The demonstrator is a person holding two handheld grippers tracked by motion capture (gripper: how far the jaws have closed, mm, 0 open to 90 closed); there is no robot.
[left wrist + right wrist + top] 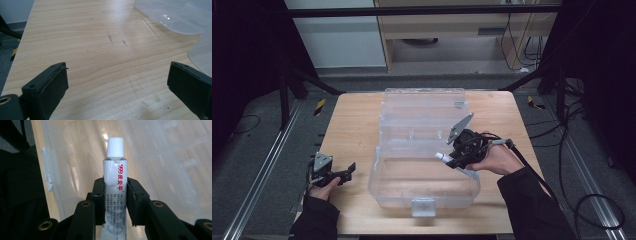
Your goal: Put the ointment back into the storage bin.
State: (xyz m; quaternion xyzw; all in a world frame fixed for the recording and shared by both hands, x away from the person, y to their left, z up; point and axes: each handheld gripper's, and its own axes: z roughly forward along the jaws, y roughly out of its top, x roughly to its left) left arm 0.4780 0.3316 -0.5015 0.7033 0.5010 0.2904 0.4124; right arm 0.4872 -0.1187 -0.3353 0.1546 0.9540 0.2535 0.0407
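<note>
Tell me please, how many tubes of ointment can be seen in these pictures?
1. The white tube is clamped between the jaws of the right gripper, held above the open clear plastic box. Nothing more shows in the box.

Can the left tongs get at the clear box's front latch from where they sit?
Probably yes. The left tongs rest open on bare table beside the clear box, and nothing lies between them and the front latch.
</note>
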